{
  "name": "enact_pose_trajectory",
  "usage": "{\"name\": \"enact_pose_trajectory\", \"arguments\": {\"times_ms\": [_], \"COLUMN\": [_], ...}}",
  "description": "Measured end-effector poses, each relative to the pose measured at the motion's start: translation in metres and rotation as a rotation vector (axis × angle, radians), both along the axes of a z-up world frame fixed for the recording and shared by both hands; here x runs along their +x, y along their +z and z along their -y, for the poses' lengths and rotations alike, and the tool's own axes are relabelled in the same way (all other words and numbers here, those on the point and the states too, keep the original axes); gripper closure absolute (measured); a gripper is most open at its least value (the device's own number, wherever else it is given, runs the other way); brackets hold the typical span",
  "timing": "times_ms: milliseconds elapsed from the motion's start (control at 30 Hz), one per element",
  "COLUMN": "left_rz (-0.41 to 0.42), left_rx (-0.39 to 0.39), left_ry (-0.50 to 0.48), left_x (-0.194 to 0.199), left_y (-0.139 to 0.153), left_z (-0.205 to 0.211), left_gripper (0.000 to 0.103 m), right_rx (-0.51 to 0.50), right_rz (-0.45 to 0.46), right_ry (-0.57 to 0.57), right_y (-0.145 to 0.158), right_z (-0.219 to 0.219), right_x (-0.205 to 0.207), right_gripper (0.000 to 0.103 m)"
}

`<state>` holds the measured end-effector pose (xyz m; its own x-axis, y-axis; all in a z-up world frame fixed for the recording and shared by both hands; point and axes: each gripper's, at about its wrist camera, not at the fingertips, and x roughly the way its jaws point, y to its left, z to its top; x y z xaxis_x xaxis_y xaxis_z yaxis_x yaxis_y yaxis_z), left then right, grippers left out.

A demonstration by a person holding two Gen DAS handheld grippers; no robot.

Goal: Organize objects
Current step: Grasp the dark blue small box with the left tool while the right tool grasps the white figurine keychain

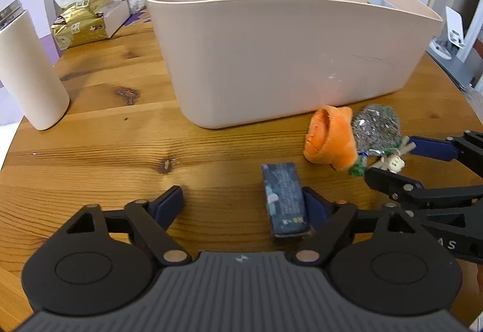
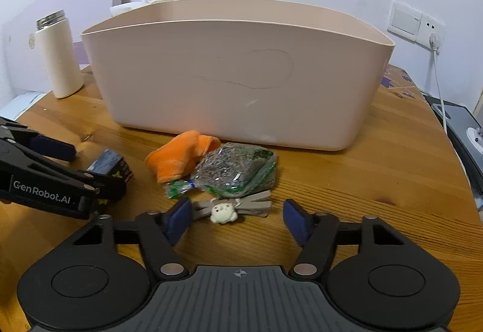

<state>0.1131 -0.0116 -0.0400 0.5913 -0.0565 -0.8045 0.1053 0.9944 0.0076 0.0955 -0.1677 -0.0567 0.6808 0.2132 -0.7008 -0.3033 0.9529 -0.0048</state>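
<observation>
Left hand-held gripper (image 1: 243, 205) fills the lower frame, jaws spread wide. The small dark box (image 1: 285, 200) lies on the table (image 1: 120, 151) between the fingers, against the right pad, well apart from the left; long axis runs roughly along the fingers, toward the beige bin (image 1: 271, 60) at upper centre. I judge a plain closing stroke will take it across its narrow width. Right hand-held gripper (image 2: 237, 218) is also apart, straddling the grey clip with a white charm (image 2: 229, 206), bagged item (image 2: 235, 170) and orange plush (image 2: 178, 158) just beyond.
</observation>
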Motion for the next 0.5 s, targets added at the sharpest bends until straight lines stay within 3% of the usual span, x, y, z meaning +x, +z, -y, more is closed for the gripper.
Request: {"name": "enact_pose_trajectory", "arguments": {"times_ms": [67,133,267,300,500], "left_rz": [0.011,0.015,0.013,0.010,0.001], "left_rx": [-0.003,-0.006,-0.022,-0.029,-0.060], "left_ry": [-0.018,-0.029,-0.044,-0.043,-0.047], "left_x": [-0.004,-0.007,-0.011,-0.011,-0.020], "left_y": [0.001,0.002,0.006,0.006,0.009], "left_z": [0.002,0.004,0.003,0.002,-0.001], "left_gripper": [0.031,0.041,0.074,0.078,0.078], "right_rx": [0.004,0.005,0.002,-0.001,-0.006], "right_rz": [0.002,0.001,0.007,0.007,0.019], "right_ry": [0.006,0.005,0.008,0.010,0.008], "right_y": [0.001,0.002,0.002,0.002,0.007], "right_z": [0.000,0.000,-0.002,-0.003,0.000], "right_x": [-0.002,-0.002,-0.005,-0.007,-0.019], "right_gripper": [0.051,0.051,0.051,0.051,0.052]}}
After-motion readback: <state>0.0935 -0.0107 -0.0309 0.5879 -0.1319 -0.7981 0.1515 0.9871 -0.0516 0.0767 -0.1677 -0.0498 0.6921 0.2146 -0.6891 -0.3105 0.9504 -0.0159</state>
